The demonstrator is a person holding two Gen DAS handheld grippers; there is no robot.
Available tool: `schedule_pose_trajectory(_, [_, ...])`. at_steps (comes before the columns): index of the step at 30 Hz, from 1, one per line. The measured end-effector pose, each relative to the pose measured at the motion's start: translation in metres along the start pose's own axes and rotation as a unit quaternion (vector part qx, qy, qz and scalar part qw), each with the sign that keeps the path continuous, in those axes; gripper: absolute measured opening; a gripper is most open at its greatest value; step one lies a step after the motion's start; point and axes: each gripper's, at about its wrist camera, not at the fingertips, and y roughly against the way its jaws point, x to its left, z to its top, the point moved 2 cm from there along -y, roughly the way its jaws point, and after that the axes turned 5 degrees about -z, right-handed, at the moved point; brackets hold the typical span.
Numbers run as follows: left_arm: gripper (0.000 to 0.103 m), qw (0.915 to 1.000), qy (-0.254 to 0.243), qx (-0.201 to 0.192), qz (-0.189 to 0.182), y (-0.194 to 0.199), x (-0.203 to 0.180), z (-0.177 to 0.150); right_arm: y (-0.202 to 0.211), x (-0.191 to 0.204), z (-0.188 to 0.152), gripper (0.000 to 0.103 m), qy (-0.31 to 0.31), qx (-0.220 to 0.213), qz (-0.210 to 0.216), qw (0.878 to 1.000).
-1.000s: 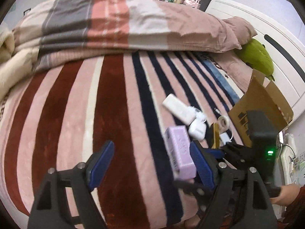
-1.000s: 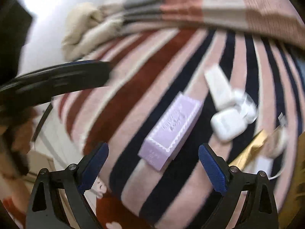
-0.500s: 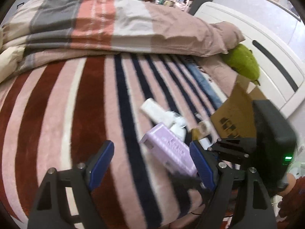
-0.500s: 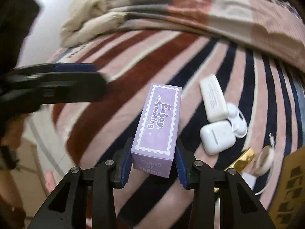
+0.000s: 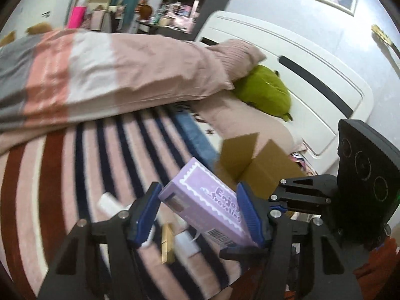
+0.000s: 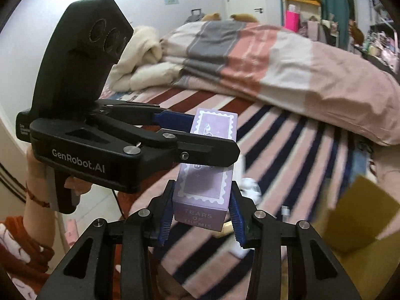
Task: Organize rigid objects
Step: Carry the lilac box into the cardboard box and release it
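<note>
Left claw (image 5: 197,212) closed around purple box (image 5: 202,205), above striped bedspread (image 5: 75,165), cardboard box (image 5: 252,165) just behind

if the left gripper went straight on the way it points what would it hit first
The purple box, already between the left gripper fingers. Beyond it probably the cardboard box, though depth is unclear.

Box (image 6: 203,172) between both tools, above bed (image 6: 287,145)

The left gripper (image 6: 200,137) crosses just ahead of the right gripper (image 6: 201,215), while the striped bed (image 6: 287,135) beyond lies open.
</note>
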Motion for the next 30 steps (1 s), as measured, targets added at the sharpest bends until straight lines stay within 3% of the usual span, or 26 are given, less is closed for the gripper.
schedule_pose_trajectory(10, [0.059,0.9954,-0.018,0.079,-0.051,-0.106,-0.072,0.029,0.045,-0.096,-0.041,0.035,-0.06,0.055,-0.056,0.995])
schedule_pose_trajectory(12, [0.059,0.9944,-0.013,0.093,-0.047,-0.122,-0.076,0.029,0.043,-0.112,-0.051,0.035,-0.073,0.071,-0.062,0.993])
schedule_pose_trajectory(16, [0.069,0.9932,-0.02,0.114,-0.012,-0.139,-0.08,0.025,0.035,-0.129,-0.062,0.035,-0.08,0.09,-0.085,0.989])
schedule_pose_trajectory(17, [0.072,0.9932,-0.021,0.114,-0.013,-0.138,-0.079,0.024,0.033,-0.131,-0.066,0.037,-0.084,0.095,-0.088,0.988])
schedule_pose_trajectory(20, [0.075,0.9943,-0.026,0.103,-0.001,-0.128,-0.078,0.024,0.029,-0.133,-0.072,0.061,-0.084,0.096,-0.1,0.987])
schedule_pose_trajectory(25, [0.075,0.9969,-0.026,0.071,0.024,-0.09,-0.064,0.026,0.036,-0.12,-0.065,0.065,-0.082,0.073,-0.1,0.989])
schedule_pose_trajectory(30, [0.076,0.9973,-0.017,0.028,0.065,-0.033,-0.035,0.023,0.045,-0.081,-0.041,0.084,-0.042,0.03,-0.106,0.993])
